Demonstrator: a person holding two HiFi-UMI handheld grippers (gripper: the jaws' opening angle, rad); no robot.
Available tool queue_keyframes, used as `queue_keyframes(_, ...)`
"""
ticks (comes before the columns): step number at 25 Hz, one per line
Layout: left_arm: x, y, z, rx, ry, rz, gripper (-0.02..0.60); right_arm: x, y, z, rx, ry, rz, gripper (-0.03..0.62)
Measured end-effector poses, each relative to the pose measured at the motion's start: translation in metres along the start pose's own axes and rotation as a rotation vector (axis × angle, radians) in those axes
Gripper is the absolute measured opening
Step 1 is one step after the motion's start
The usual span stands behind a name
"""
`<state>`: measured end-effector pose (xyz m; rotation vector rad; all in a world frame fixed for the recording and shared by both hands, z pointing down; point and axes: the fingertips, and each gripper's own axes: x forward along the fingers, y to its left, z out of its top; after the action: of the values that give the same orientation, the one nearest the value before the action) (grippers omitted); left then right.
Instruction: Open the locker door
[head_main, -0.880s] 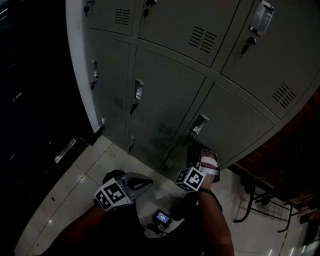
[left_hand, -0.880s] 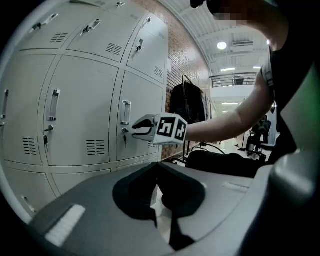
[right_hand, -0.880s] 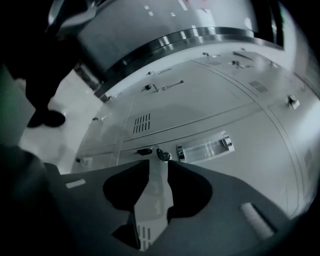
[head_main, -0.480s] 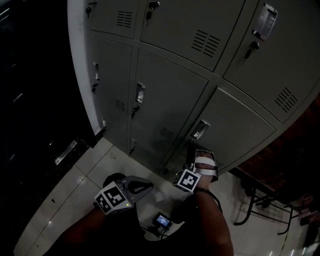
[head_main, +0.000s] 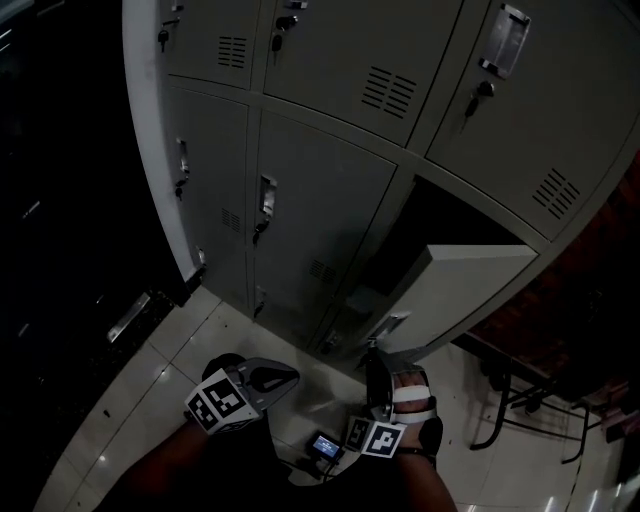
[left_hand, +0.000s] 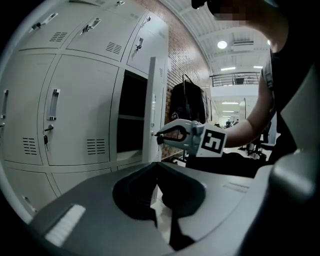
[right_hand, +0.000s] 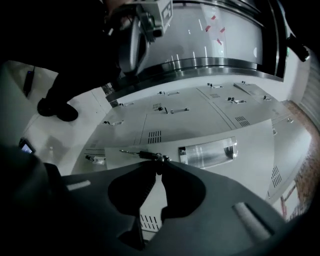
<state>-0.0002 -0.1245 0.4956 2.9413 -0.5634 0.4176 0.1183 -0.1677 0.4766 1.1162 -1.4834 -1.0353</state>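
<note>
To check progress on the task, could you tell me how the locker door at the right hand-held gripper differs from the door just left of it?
The locker door at the right hand-held gripper stands swung out, baring a dark compartment; the neighbour door sits shut and flush. The gripper pinches the swung door's key; nothing touches the neighbour. Both are grey, with a metal handle and vent slots.

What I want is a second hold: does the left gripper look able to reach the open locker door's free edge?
Probably yes. The left gripper hangs empty, jaws together, with nothing between it and the open locker door; only the right gripper, clamped on the key, sits at that edge.
</note>
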Motion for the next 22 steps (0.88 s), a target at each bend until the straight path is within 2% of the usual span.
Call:
queue_keyframes(10,0.004,-0.002,0.0,0.005,0.024,0.0,0.011,-0.09,0.023,-0.053,-0.047,-0.032,0.076,0.035)
queue_keyframes(17,0.006,-0.003,-0.001,0.009,0.035,0.002,0.011,-0.119,0.025,-0.084,-0.052,-0.004,0.071,0.038)
queue_keyframes(20,0.006,-0.003,-0.002,0.009,0.039,0.002,0.011,-0.123,0.021,-0.089,0.007,0.001,0.063,0.038)
queue_keyframes(22,0.007,-0.003,-0.002,0.011,0.041,0.002,0.011,-0.124,0.017,-0.088,0.134,-0.003,0.081,0.05)
